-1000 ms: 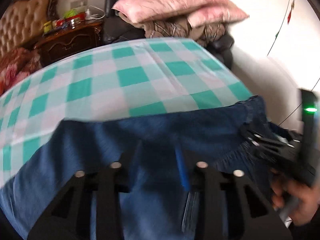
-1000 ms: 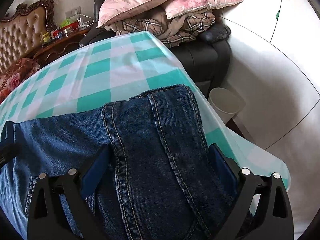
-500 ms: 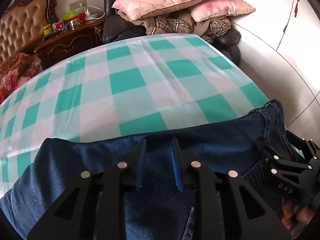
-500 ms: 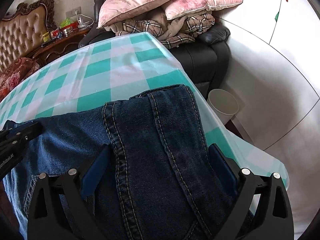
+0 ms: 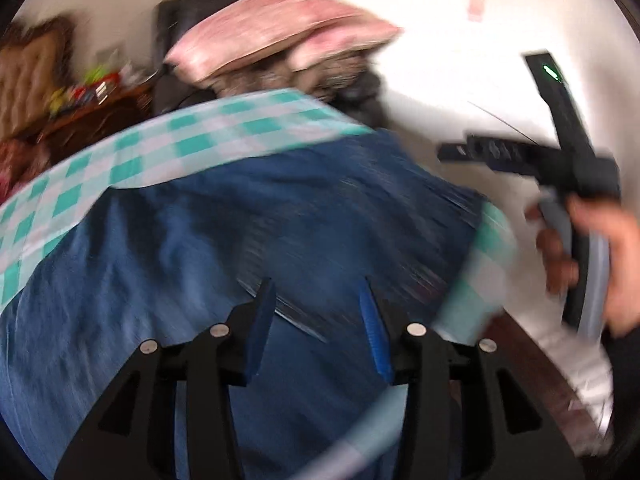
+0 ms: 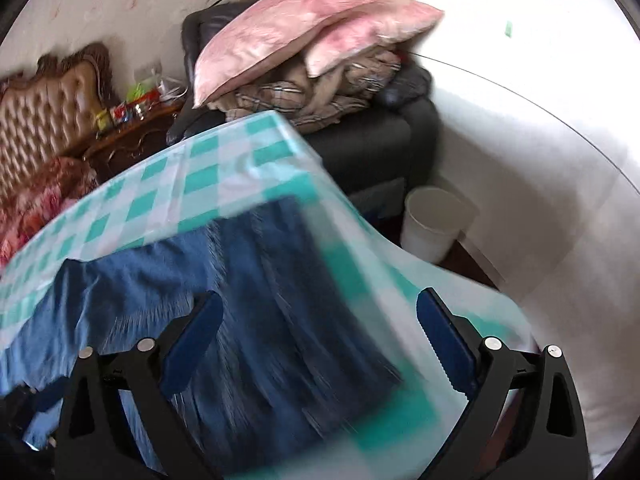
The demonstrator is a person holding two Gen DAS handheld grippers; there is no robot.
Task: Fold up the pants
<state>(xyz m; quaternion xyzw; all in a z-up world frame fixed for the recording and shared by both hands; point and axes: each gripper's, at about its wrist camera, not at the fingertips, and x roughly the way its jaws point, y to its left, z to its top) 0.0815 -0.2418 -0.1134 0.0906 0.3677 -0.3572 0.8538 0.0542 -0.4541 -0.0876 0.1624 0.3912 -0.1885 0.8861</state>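
Observation:
Blue jeans lie folded on the table with the teal and white check cloth. They also show in the right wrist view, waistband end near the table's right edge. My left gripper is open and empty, lifted above the jeans. My right gripper is open wide and empty above the jeans. The right gripper also shows in the left wrist view, held up off the table at the right. Both views are motion-blurred.
Pink pillows and plaid blankets sit on a black armchair behind the table. A white bin stands on the floor at the right. A wooden side table and a tufted headboard are at the left.
Both grippers have pulled back and up off the jeans. My left gripper has opened wider and let go of the denim. The right gripper has lifted clear to the right.

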